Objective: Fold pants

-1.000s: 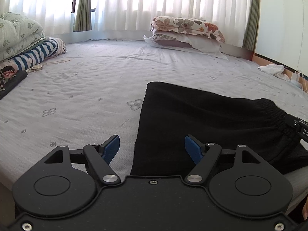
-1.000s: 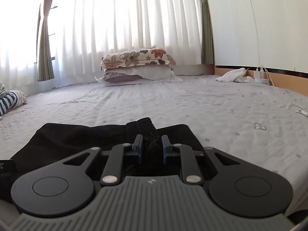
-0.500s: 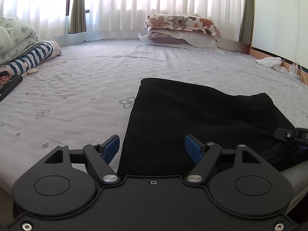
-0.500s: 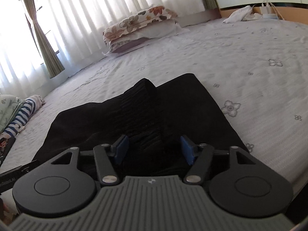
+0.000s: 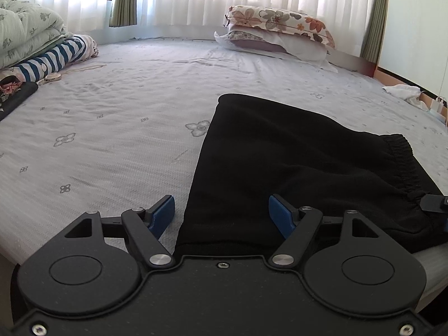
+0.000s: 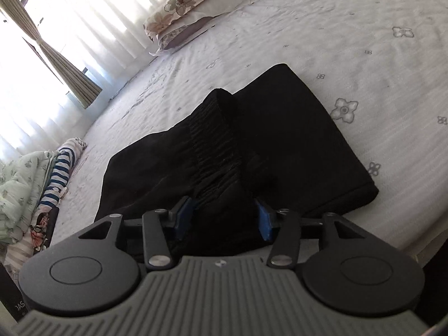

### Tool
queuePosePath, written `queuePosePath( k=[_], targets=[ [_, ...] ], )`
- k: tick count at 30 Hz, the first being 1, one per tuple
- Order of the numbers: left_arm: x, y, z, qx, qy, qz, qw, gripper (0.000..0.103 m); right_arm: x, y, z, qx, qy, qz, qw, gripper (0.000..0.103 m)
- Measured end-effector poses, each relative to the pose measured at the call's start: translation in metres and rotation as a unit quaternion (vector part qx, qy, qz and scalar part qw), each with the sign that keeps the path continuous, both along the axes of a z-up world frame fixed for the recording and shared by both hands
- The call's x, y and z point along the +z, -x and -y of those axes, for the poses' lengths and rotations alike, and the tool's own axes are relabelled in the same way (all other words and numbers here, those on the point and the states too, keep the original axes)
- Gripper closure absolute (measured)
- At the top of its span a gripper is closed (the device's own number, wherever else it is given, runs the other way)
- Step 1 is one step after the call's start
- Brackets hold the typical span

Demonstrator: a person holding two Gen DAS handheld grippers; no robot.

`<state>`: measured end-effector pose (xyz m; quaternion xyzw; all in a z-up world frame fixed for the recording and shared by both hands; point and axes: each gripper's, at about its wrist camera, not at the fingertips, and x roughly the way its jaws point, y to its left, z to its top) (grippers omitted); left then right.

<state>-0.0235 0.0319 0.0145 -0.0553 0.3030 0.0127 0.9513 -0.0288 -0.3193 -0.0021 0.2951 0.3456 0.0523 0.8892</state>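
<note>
With both the left hand-held gripper (image 5: 221, 212) and right hand-held gripper (image 6: 224, 218) spread wide, the black pants (image 5: 294, 162) (folded on the bed (image 5: 112, 140)) could slump apart near the bed's edge.

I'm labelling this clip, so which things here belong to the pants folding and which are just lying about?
Job:
black pants, partly folded on the bed sheet
left gripper, open
right gripper, open over the waistband

Lying about:
floral pillows
striped cloth
green quilt
white cloth
</note>
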Motion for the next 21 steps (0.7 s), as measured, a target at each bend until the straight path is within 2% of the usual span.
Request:
queuePosePath(
  k=[2,4,5,7,8,9,11,15,16,18,21],
  targets=[
    [-0.001,0.0,0.0,0.0,-0.004,0.002,1.0,0.03,-0.002,-0.005,-0.005,-0.001,-0.007,0.002,1.0,0.041],
    [-0.002,0.0,0.0,-0.001,-0.005,0.003,1.0,0.029,-0.003,-0.009,-0.01,-0.005,-0.008,0.013,1.0,0.036],
    [-0.002,0.0,0.0,-0.001,-0.004,0.002,1.0,0.029,-0.002,-0.011,-0.016,-0.017,0.025,0.022,0.999,0.037],
    [-0.003,0.0,0.0,-0.001,-0.003,0.002,1.0,0.028,-0.001,-0.016,-0.036,-0.038,0.14,0.04,0.989,0.038],
    [-0.003,0.0,0.001,-0.002,-0.004,0.002,1.0,0.028,-0.003,-0.019,-0.045,-0.037,0.172,0.044,0.983,0.035],
    [-0.003,0.0,0.002,-0.002,-0.008,0.002,1.0,0.028,-0.005,-0.02,-0.053,-0.032,0.184,0.051,0.981,0.039],
    [-0.003,0.0,0.003,-0.002,-0.013,0.003,0.9999,0.028,-0.008,-0.022,-0.059,-0.021,0.178,0.076,0.981,0.039],
    [-0.002,0.0,0.004,-0.002,-0.01,0.001,0.9999,0.028,-0.015,-0.027,-0.041,-0.035,0.094,0.107,0.989,0.042],
    [-0.002,0.0,0.005,-0.002,-0.01,0.001,0.9999,0.028,-0.018,-0.028,-0.035,-0.046,0.078,0.109,0.99,0.045],
    [-0.002,0.0,0.004,-0.002,-0.011,0.001,0.9999,0.028,-0.019,-0.034,-0.032,-0.065,0.079,0.106,0.989,0.062],
    [0.0,0.0,0.005,-0.002,-0.015,0.001,0.9999,0.028,-0.017,-0.037,-0.032,-0.065,0.093,0.113,0.987,0.073]
  ],
)
